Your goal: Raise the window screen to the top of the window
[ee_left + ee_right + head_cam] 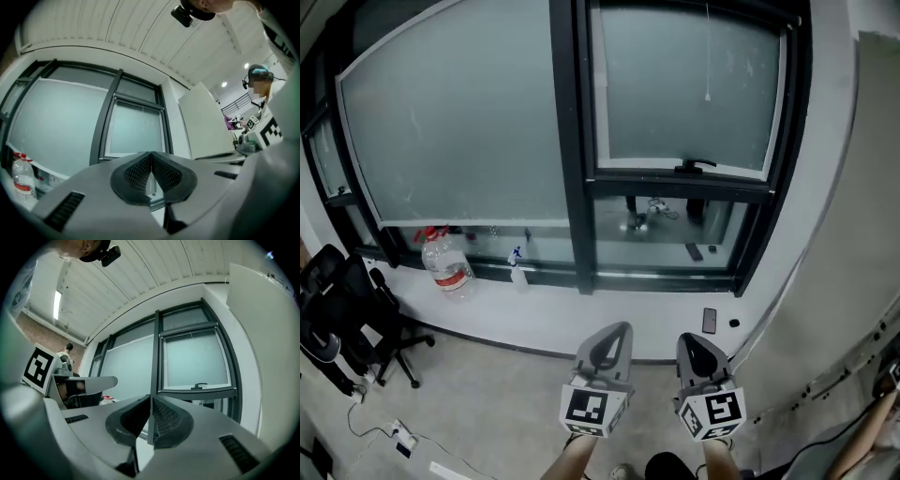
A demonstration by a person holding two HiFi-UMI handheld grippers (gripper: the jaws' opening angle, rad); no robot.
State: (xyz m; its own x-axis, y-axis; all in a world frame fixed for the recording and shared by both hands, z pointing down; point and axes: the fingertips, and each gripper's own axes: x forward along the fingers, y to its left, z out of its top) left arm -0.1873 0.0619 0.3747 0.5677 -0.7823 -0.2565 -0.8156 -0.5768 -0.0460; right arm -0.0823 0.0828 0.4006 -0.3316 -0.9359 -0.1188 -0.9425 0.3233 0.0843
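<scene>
Head camera: up high, back from the wall, angled steeply down over the window (570, 169) and floor (487, 394). Your left gripper (617, 330) and right gripper (694, 339) sit at its bottom edge. Each gripper camera: low, tilted up along its jaws toward window and ceiling (140, 33). All three share the window. Head and left views share the bottle (447, 264).
</scene>
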